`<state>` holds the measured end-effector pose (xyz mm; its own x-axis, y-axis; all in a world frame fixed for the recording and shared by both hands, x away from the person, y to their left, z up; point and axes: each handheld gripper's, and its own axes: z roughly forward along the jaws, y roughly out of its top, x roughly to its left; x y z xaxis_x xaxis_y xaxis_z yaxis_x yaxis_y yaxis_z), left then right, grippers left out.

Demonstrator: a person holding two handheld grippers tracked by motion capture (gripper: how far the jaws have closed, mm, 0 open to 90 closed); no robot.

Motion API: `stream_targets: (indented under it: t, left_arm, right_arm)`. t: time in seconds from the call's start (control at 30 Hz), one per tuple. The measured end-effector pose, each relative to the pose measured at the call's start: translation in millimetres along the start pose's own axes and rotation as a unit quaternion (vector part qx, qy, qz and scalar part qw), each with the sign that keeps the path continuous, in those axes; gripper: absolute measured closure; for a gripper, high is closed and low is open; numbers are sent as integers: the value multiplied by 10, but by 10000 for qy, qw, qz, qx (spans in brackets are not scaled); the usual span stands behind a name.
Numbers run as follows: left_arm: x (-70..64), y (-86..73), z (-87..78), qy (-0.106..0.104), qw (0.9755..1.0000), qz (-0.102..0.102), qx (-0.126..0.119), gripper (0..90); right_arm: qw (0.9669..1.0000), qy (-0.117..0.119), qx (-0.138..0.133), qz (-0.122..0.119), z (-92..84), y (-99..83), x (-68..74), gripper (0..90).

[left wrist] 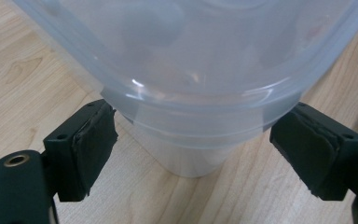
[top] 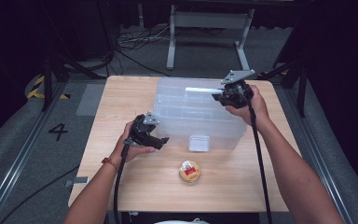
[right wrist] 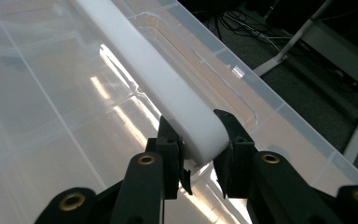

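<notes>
Here your right gripper (right wrist: 198, 151) sits clamped on the end of the white handle (right wrist: 154, 79) atop the clear storage box (top: 196, 112), which stands at the far middle of the desk (top: 121, 98). Your left gripper (left wrist: 193, 154) is released, jaws spread either side of the box's near left corner, pads just off the wall. Step in hand, by my read: securing the handle. Next move likely calls for a steady lift or swing of it while the left braces the box. Count: 1 box, 1 handle, 1 front latch (top: 199, 142), 1 small round tin (top: 189, 171) near the desk's front edge, 2 grippers.
</notes>
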<state>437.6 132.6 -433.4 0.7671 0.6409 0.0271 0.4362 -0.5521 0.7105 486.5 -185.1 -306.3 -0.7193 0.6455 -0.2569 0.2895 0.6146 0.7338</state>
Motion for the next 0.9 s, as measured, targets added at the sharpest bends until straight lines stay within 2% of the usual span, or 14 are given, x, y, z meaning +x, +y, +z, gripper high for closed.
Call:
stream_targets:
  t: [0.07, 0.2, 0.27, 0.37, 0.4, 0.47, 0.53, 0.67, 0.73, 0.8, 0.87, 0.9]
  left_arm:
    - [-28, -7, -32, -50, 10000, -73, -29, 152]
    - [-96, -66, -143, -135, 9999, 23, -96, 178]
    - [-138, -85, -192, -151, 9998, 68, -132, 187]
    - [-155, -104, -272, -193, 9993, -33, -329, 231]
    - [-159, -110, -279, -208, 9992, -19, -340, 238]
    - [-179, -122, -290, -107, 9994, 59, -325, 268]
    - [-163, -135, -316, -165, 9993, 36, -345, 293]
    - [-136, -162, -372, -175, 9991, 28, -396, 377]
    - [-122, -180, -434, -181, 9989, 63, -429, 465]
    - [-117, -197, -506, -211, 9987, 127, -454, 487]
    - [-115, -200, -566, -284, 9980, 171, -531, 572]
    - [-113, -195, -599, -256, 9977, 220, -589, 597]
  right_arm:
    - [9999, 75, 29, -72, -24, -2, 6, 743]
    - [9998, 85, 46, -185, -57, -11, 20, 742]
    - [9998, 128, 23, -146, -60, -18, 11, 742]
    - [9998, 154, 82, -100, -53, 1, -14, 741]
    - [9998, 135, 113, -105, -50, 12, -20, 741]
    - [9997, 174, 142, -59, -46, 23, -33, 740]
    - [9996, 218, 191, 1, -46, 45, -49, 740]
    - [9995, 223, 232, 80, -53, 79, -75, 739]
    - [9992, 231, 251, 190, -60, 118, -112, 739]
    - [9990, 255, 265, 248, -61, 130, -122, 739]
    - [9986, 257, 329, 319, -62, 153, -141, 738]
    - [9985, 262, 357, 327, -65, 165, -142, 738]
